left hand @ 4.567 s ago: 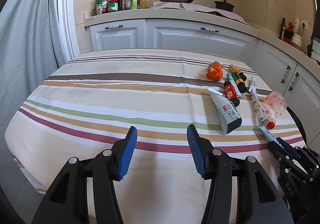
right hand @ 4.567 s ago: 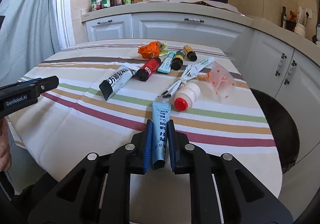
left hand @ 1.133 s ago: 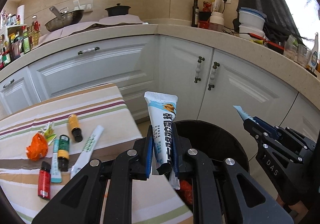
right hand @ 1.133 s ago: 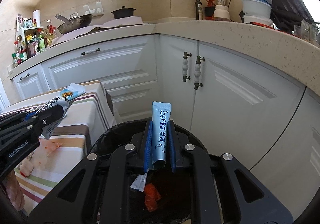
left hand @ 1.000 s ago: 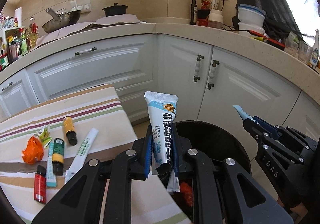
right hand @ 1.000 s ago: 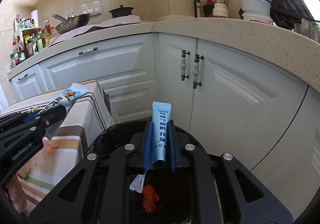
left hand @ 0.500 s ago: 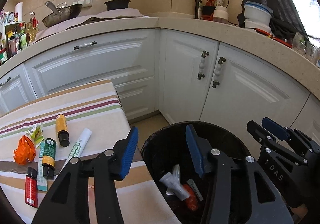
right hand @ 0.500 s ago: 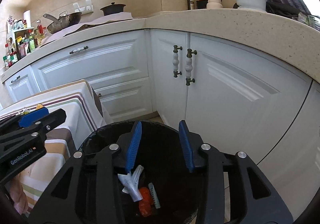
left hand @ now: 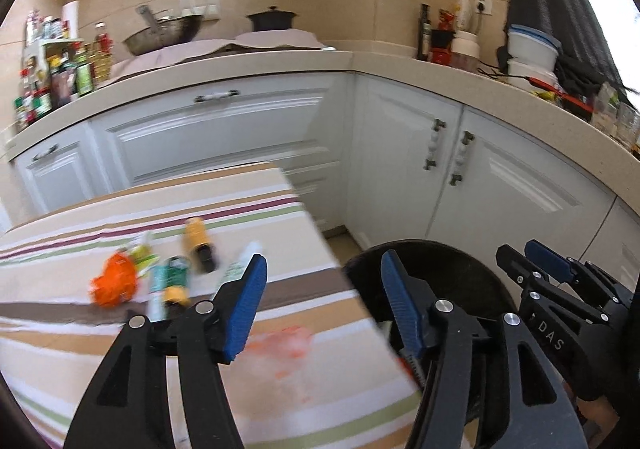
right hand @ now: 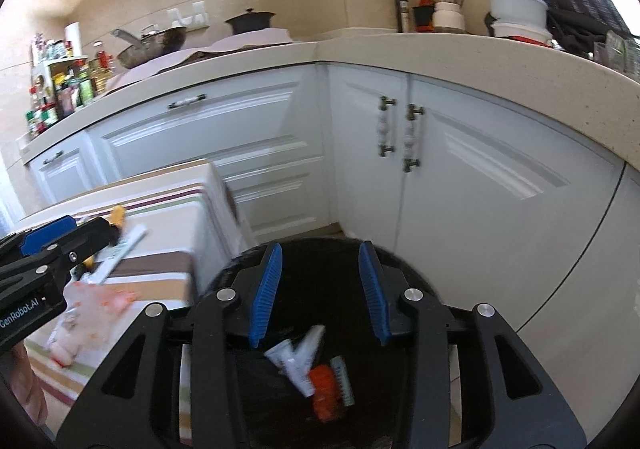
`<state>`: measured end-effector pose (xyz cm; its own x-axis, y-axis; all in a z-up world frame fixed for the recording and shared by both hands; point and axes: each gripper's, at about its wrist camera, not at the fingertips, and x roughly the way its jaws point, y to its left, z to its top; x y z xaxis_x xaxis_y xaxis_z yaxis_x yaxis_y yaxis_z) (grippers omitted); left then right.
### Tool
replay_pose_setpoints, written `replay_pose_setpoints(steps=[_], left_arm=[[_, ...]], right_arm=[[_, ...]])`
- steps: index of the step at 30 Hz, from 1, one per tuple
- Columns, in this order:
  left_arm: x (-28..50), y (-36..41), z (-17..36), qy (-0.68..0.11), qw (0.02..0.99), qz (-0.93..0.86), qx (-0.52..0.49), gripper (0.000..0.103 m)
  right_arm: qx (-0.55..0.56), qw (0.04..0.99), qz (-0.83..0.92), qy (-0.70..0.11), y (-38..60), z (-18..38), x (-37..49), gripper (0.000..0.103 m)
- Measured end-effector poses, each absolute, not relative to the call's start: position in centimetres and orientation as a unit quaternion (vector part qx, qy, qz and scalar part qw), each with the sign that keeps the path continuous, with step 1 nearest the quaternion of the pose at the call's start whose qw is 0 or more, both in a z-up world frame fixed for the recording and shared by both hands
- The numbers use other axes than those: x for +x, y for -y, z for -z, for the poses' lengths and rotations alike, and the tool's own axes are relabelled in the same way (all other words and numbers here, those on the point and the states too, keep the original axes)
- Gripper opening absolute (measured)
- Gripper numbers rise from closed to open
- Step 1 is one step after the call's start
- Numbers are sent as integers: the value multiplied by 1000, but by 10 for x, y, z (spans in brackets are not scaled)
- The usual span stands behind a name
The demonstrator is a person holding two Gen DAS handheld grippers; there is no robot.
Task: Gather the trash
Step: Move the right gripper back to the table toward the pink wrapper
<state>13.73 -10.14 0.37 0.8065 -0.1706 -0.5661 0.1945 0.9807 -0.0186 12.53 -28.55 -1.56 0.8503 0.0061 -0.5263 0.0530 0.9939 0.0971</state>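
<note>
Both sets of fingers spread, nothing held.

Right gripper (right hand: 320, 289): blue pads wide apart, hanging over the black trash bin (right hand: 416, 281). Below and between my fingers, inside the bin: a white tube (right hand: 294, 359), an orange-red scrap (right hand: 325, 389), and a second tube (right hand: 343, 381) touching it on its right. All three lie bunched together on the bin floor.

Left gripper (left hand: 320, 309): pads (left hand: 244, 309) also wide apart. It straddles the edge of the worktop (left hand: 100, 361): left finger over the striped cloth, right finger over the bin rim (left hand: 480, 269). From this camera the right gripper shows at the far right, over the bin's far side.

Still on the worktop, ahead of my left finger:
- crumpled orange wrapper (left hand: 114, 285)
- teal tube (left hand: 157, 289)
- green-and-yellow bottle (left hand: 176, 281) just right of it
- yellow bottle with black cap (left hand: 199, 245), further ahead
- white tube (left hand: 240, 265), partly hidden behind the left pad
- clear plastic piece with red print (left hand: 286, 345), between my fingers, near the worktop edge beside the bin

Frame is motion-blurred; labels unreadable.
</note>
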Motion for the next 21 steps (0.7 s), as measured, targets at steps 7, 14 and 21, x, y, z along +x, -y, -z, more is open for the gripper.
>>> replay_pose_setpoints(steps=[7,14,21], left_arm=[[110,39,-6,-296,954,32,7,61],[85,-17,6,-298,953,-40,18,62],[68,-59,16,-307,949,-74,1,62]], right_arm=[[44,959,-42,-277,233,12,108,40],[23,952,-93,-291,175,16,91,40],[2,948,-123,-295,134,21,73,40]])
